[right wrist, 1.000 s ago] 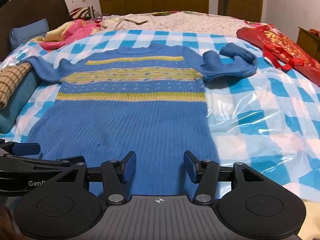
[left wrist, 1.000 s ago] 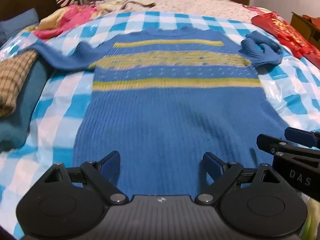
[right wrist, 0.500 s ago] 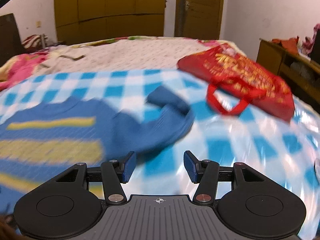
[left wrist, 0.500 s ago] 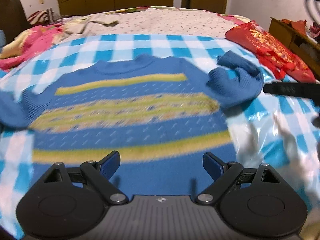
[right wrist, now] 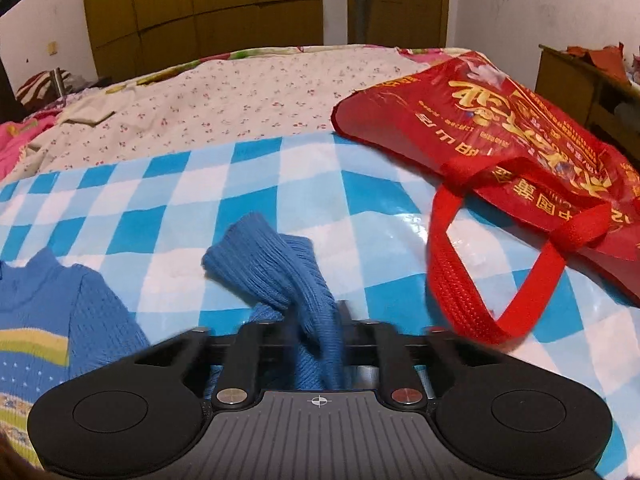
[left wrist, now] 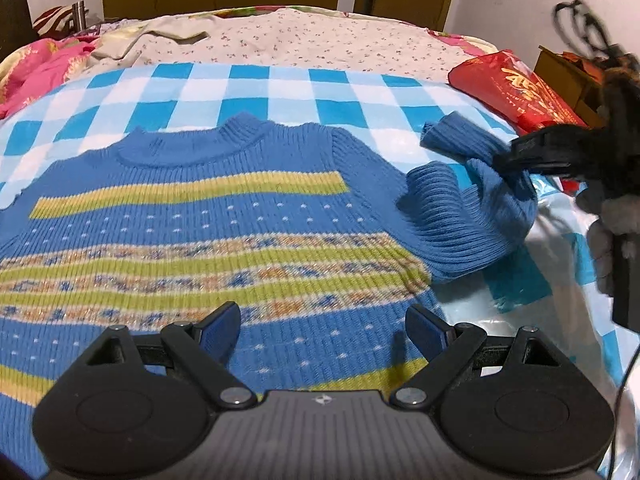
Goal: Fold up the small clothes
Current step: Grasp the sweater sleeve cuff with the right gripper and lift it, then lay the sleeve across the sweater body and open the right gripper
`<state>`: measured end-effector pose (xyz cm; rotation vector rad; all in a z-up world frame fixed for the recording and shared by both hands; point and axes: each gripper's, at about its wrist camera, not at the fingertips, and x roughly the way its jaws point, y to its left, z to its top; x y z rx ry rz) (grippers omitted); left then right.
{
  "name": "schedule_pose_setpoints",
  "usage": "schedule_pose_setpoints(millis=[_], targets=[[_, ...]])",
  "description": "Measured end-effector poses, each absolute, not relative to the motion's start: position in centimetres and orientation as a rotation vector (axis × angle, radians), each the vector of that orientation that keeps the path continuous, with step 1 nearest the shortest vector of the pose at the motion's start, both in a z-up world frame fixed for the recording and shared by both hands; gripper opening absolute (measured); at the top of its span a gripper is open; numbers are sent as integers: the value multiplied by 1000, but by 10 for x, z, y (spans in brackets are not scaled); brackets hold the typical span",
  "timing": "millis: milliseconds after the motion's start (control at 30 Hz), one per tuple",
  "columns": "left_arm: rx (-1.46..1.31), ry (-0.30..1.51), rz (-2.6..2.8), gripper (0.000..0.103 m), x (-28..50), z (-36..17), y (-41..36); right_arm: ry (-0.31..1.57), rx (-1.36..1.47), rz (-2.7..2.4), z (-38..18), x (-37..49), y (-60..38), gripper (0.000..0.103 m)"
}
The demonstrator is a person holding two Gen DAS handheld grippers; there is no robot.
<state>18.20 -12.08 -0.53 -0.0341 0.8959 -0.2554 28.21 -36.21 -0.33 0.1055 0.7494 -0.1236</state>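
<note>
We've got the right tool clamped on the bunched right sleeve of the blue sweater; its jaws have just been closing, w/ the knit pinched between them. The left tool hangs over the sweater's striped chest, jaws apart, nothing in them. The sweater lies face up on the checked plastic sheet spread over the bed, body flat, collar toward the far side. The right sleeve is crumpled in a heap just beside the shoulder; the left sleeve runs out of frame.

Risks as we judge them:
- The grip looks to sit mid-sleeve, not at the cuff, so the free end may flop or double under when we carry it across the chest, giving a lumpy fold.
- Thick ribbed knit could slip from a narrow pinch if we pull fast.
- The plastic sheet looks slick; dragging rather than lifting may shift the whole body and skew it.
- The red bag lies near the sleeve, its handle loop close to the right tool; a wide swing that way could snag it.
- With the left tool not pinning the body, nothing anchors the shoulder.
</note>
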Motion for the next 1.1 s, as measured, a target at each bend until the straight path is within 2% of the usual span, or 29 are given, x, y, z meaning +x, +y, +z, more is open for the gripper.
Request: schedule_pose_setpoints(millis=[267,500,600,767,800,833,867,1100], targets=[[-93,875,-229,99,169,8,-81,634,226,-2,53,258,-339,7],[-157,827,-132,99,145,24,-8,518,162,319,109,244,-216,6],[-157,812,-64,99,133,25,24,544,73,435,95,246,-152,6],[-145,802,27,99,117,18,63,743,-100,516,18,253,-74,7],[-141,803,39,99,115,14,67,766,-145,518,3,252,-64,8],[-133,804,53,99,113,10,72,791,-176,526,-8,250,-58,13],[-130,808,60,99,112,7,74,819,-199,526,-16,251,-53,13],[-201,805,48,99,106,-1,89,805,-275,598,-5,239,-40,19]])
